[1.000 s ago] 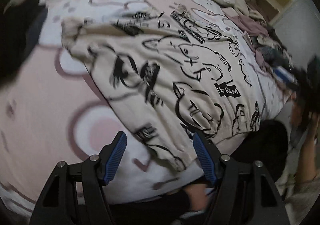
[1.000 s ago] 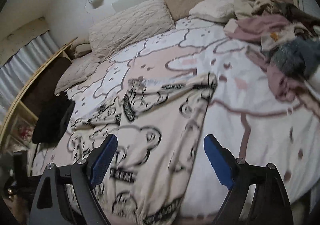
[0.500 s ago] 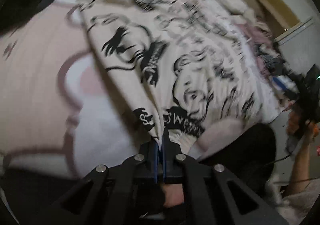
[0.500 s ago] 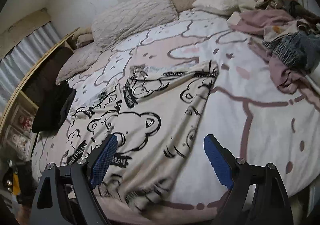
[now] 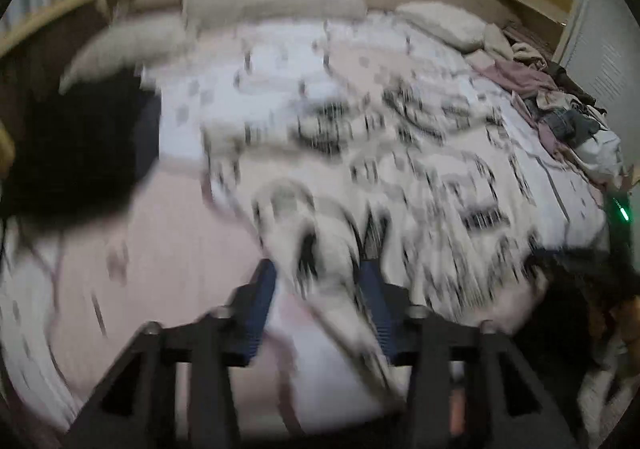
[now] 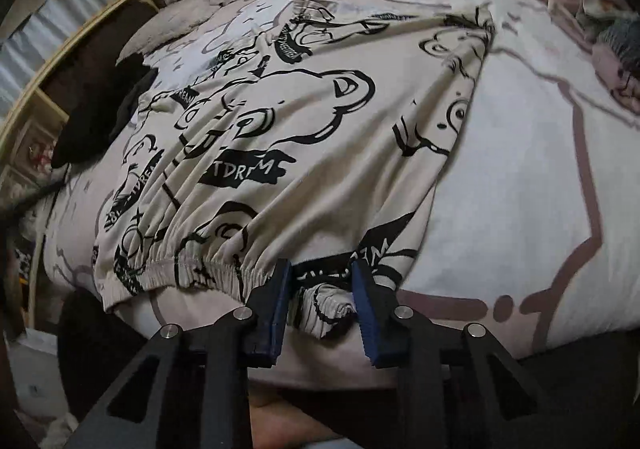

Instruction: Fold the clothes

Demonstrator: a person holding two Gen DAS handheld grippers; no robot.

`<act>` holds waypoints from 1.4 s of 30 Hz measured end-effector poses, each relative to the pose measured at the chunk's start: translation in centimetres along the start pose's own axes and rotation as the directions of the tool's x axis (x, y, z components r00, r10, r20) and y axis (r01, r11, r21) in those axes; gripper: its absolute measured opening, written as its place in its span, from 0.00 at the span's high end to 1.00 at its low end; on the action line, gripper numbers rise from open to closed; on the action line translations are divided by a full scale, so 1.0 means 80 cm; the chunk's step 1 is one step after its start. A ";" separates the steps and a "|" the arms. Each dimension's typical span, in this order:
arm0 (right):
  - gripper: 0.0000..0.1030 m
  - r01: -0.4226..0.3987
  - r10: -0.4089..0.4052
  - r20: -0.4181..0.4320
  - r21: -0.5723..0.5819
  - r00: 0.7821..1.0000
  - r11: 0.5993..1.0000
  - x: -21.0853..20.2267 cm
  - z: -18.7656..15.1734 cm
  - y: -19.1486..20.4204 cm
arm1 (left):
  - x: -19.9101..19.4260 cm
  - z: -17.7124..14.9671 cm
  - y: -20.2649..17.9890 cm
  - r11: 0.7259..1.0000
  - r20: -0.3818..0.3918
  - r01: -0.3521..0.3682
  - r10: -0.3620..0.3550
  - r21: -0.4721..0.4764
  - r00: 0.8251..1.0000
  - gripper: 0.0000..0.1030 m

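Cream printed sweatshirt (image 6: pixel 304 153): I noted left gripper (image 5: pixel 320 281) reopening after its pinch, cloth between jaws; right gripper (image 6: pixel 320 281) narrowing round hem (image 6: pixel 208 265), w/ fold starting.

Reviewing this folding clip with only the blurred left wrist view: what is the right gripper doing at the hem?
Observer: The right gripper is closing around a bunched bit of the elastic hem of the bear-print garment.
Operator: Is the garment flat?
Observer: Mostly; it lies spread on the bed cover, wrinkled toward the hem.
Operator: My left gripper?
Observer: Not in the right view. In yours the left gripper is opening with cloth between its fingers.
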State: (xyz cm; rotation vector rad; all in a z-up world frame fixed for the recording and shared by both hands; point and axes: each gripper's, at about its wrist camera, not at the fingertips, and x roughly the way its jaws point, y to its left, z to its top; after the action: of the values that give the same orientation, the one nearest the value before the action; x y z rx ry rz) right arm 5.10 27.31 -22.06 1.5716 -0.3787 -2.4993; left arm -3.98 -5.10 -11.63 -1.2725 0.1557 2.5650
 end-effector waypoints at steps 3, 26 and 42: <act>0.70 -0.031 0.029 0.047 0.048 0.998 0.998 -0.023 0.002 -0.001 | 0.057 0.051 0.002 0.998 0.012 0.026 -0.027 0.055 1.000 0.55; 0.38 0.012 -0.011 0.009 -0.179 1.000 0.984 0.155 0.316 0.181 | 0.205 0.060 0.145 0.991 -0.075 -0.117 0.112 -0.071 0.991 0.61; 0.95 0.111 -0.105 0.044 -0.171 0.993 0.979 0.222 0.374 0.195 | 0.207 0.059 0.158 0.976 -0.087 -0.156 0.144 -0.151 0.986 0.61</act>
State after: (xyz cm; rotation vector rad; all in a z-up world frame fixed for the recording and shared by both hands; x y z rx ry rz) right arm -29.49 11.34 -20.28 1.5216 -0.0785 -2.5631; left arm -20.75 -12.99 -22.22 -1.4675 0.0676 2.7036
